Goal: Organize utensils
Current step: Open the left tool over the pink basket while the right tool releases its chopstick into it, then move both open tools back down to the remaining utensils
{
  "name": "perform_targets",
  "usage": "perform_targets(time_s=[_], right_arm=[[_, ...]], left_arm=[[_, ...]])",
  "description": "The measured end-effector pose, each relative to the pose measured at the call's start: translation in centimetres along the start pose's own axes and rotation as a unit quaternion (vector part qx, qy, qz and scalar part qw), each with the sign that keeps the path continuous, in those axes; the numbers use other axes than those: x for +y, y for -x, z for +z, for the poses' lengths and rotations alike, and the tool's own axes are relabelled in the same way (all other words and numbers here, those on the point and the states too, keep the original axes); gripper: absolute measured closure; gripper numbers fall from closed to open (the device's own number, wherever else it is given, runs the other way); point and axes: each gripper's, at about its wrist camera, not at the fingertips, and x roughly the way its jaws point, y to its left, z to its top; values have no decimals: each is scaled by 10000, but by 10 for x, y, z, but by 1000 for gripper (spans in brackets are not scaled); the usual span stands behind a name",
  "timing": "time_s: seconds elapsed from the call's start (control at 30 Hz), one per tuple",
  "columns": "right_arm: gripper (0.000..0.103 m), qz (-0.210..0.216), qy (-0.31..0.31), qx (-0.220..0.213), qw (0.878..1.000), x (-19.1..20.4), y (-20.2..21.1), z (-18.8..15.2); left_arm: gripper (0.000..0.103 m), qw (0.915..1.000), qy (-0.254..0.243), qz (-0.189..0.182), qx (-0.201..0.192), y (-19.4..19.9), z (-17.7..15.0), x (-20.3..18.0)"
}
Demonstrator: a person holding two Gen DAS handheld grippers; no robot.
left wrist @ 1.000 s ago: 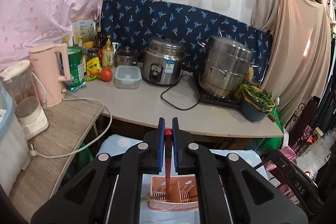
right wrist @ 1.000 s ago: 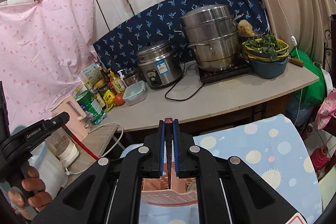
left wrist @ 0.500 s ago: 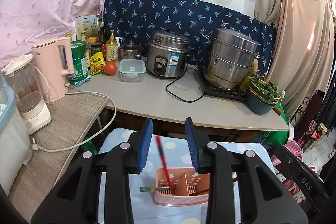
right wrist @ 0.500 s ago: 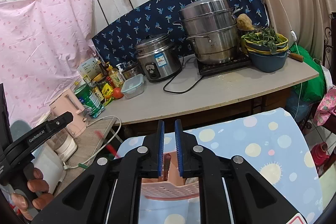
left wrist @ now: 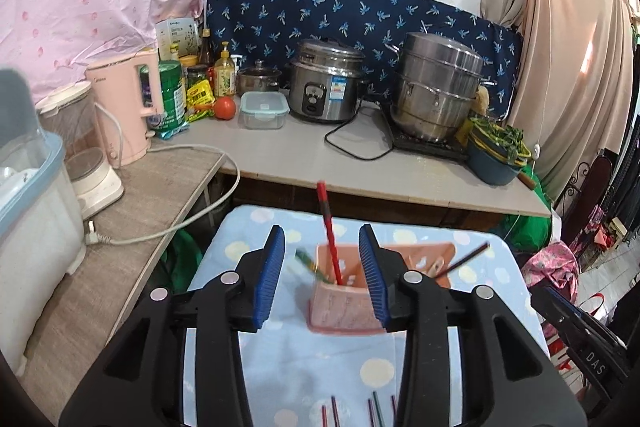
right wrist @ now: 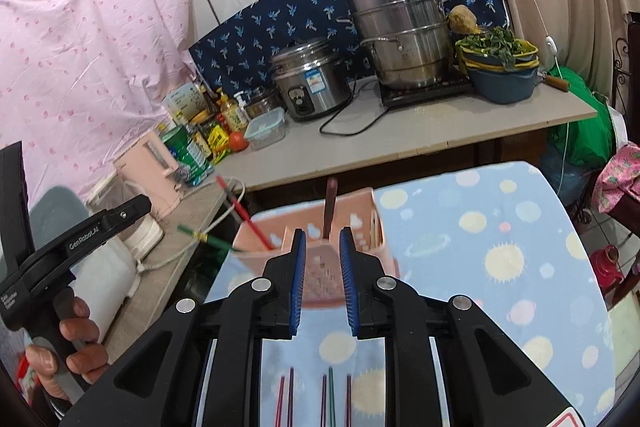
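Note:
A pink perforated utensil holder [left wrist: 344, 291] stands on the blue dotted tablecloth [left wrist: 304, 379]; it also shows in the right wrist view [right wrist: 320, 227]. A red chopstick [left wrist: 328, 227] stands in it, with a green one [left wrist: 308, 261] leaning left and a dark one [left wrist: 468, 257] leaning right. My left gripper [left wrist: 322, 275] is open and empty just in front of the holder. My right gripper [right wrist: 323, 273] is open and empty, in front of a dark chopstick [right wrist: 330, 207] in the holder. Several loose chopsticks [right wrist: 316, 403] lie on the cloth near me.
Behind the table is a counter [left wrist: 360, 163] with a rice cooker [left wrist: 324, 87], steel steamer pot [left wrist: 436, 91], blue bowl of greens [left wrist: 496, 155], food box [left wrist: 262, 109] and bottles. A pink kettle [left wrist: 124, 107] and a blender stand on a side shelf at left.
Both grippers opened, each letting go of a chopstick into the pink holder, and pulled back toward me. The loose chopsticks on the cloth came into view.

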Motion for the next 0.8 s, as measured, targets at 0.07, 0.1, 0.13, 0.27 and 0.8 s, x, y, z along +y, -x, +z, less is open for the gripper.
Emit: perform_targets(time_s=[0.07, 0.1, 0.13, 0.27, 0.8], right_arm=[[85, -10, 86, 100, 9999, 2, 7, -15], [85, -15, 133, 151, 9998, 3, 11, -22], [85, -38, 184, 195, 9996, 4, 14, -30], [85, -88, 384, 387, 9985, 7, 27, -60], [85, -334, 831, 1211, 9886, 8, 52, -172]], left_arm=[[66, 10000, -33, 45, 72, 6, -13, 2], [66, 9999, -66, 87, 100, 10, -21, 2], [66, 9998, -94, 114, 118, 14, -27, 3], [66, 9995, -124, 126, 251, 26, -55, 6], [63, 9936, -211, 177, 1094, 50, -163, 19]])
